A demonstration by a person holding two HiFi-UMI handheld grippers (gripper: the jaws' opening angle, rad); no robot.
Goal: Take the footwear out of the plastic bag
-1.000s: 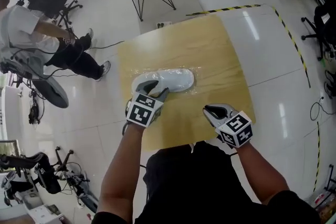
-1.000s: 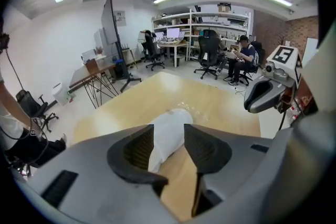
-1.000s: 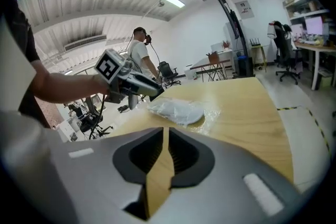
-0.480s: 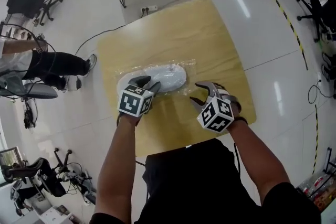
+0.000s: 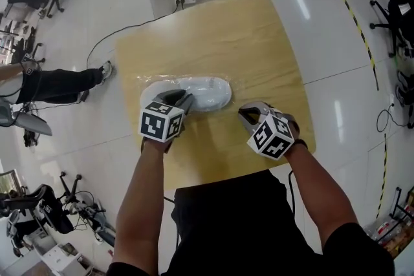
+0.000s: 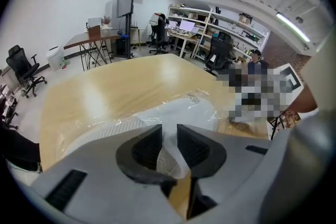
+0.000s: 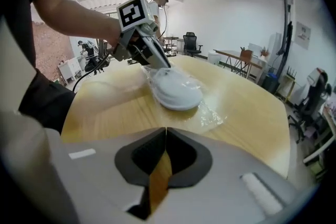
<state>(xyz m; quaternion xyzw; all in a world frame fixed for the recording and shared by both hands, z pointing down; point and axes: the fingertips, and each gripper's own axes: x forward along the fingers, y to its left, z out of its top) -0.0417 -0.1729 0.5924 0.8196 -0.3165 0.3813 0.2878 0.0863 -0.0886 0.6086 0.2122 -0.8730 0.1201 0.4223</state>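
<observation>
Table (image 5: 259,42): shoe (image 5: 208,90) inside plastic bag (image 7: 211,114), left tongs (image 6: 169,139) just closing on it, right tongs (image 7: 166,139) shut, empty

- The head view looks steeply down from above the person onto the whole table (image 5: 259,42).
- The left gripper view sits low, right against the shoe (image 6: 189,110), facing the table's far edge.
- The right gripper view faces across the table from farther back; all three views share that shoe.
</observation>
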